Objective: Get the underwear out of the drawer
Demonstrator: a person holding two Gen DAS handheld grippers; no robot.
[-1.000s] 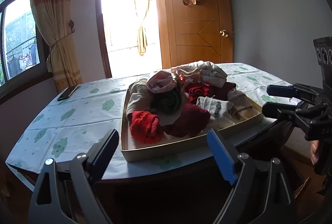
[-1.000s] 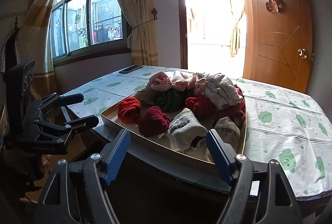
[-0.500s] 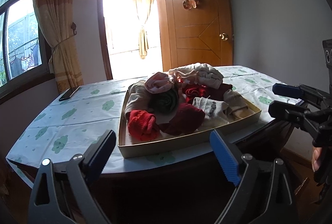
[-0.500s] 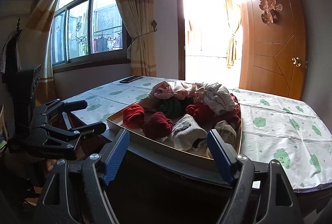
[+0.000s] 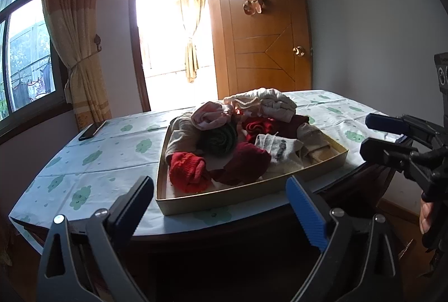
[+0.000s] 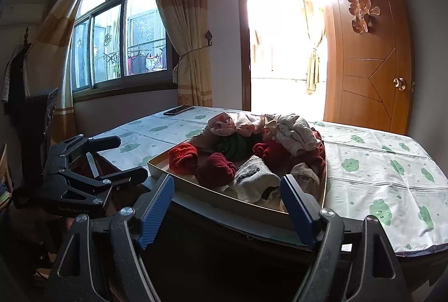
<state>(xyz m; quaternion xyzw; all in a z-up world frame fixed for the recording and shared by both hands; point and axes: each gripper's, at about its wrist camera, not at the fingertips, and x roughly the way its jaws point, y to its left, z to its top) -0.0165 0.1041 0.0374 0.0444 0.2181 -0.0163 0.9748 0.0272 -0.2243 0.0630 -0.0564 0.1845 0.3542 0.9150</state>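
While the drawer (image 5: 252, 191) of underwear (image 5: 238, 139) rests on the table, both hand-held grippers (image 5: 221, 204) (image 6: 226, 206) hover before it, jaws apart and empty.

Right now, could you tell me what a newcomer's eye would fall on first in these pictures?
First the glaring open doorway behind the table, beside the wooden door. Then the shallow tray at the table's near edge, heaped with bunched clothes, a bright red bundle at its near left corner. Both tools, left and right, hang open and empty short of it.
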